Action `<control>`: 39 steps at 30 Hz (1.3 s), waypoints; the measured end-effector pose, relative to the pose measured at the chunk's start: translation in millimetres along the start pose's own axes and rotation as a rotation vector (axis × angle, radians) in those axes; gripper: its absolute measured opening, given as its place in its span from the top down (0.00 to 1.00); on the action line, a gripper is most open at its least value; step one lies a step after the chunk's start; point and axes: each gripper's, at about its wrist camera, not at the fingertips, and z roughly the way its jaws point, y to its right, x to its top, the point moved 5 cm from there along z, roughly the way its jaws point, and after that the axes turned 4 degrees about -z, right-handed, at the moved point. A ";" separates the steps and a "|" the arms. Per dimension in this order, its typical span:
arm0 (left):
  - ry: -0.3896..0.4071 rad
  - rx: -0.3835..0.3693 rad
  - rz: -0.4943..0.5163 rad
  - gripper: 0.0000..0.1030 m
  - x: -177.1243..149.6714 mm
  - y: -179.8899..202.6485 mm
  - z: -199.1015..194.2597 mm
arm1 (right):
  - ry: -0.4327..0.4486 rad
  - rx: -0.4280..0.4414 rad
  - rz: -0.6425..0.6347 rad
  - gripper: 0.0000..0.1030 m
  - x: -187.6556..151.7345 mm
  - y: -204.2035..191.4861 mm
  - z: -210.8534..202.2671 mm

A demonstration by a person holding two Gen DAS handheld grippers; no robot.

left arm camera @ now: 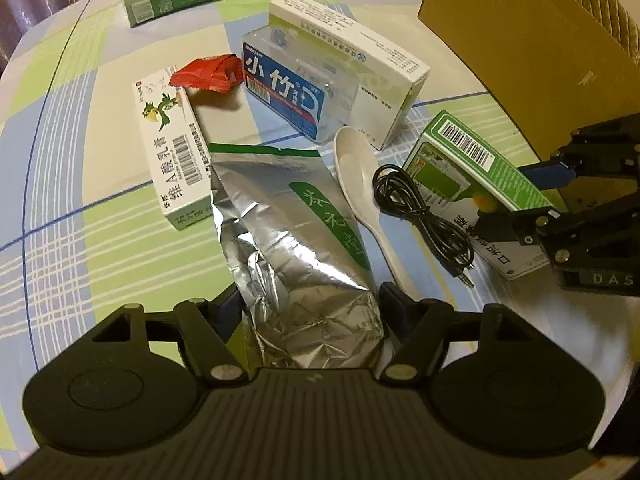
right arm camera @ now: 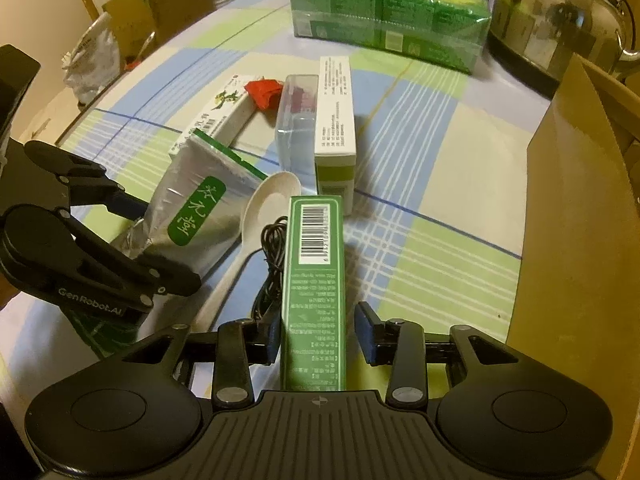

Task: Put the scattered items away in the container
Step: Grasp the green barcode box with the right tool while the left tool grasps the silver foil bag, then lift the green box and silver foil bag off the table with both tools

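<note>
Dim warm indoor light, foil pouch (left arm camera: pixel 296 240) glare, heavy fisheye bending, dark vignetted corners.

White tube box (left arm camera: pixel 172 152): "维A酸乳膏" above a barcode. Clear blue-labelled case (left arm camera: pixel 286 94): "小竹". Left gripper (right arm camera: pixel 132 236), seen from the right wrist: "Gen Robot.AI". Right gripper (left arm camera: pixel 520 200), seen from the left wrist: "DAS", cut off. Foil pouch (left arm camera: pixel 296 240): green cursive label, not legible.

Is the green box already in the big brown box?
Not yet. The green box lies on the table between the right gripper jaws, beside the cardboard box.
</note>
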 end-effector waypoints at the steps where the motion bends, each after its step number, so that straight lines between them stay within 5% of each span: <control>1: 0.002 0.003 -0.001 0.38 0.4 0.3 -0.2 | -0.002 0.001 0.001 0.65 0.0 1.0 1.3; 9: 0.022 0.004 0.005 0.53 1.1 2.4 -8.2 | -0.011 0.011 0.017 0.66 -0.3 3.3 4.5; 12: 0.046 0.013 0.002 0.55 2.0 1.0 -14.8 | 0.013 0.014 0.024 0.73 1.6 2.3 0.6; 22: 0.094 0.017 -0.018 0.56 6.9 -5.3 -33.0 | 0.068 0.020 0.047 0.74 7.2 4.3 -13.4; 39: 0.091 0.022 0.014 0.56 7.6 3.8 -30.0 | -0.015 -0.021 0.016 0.73 2.3 11.9 16.2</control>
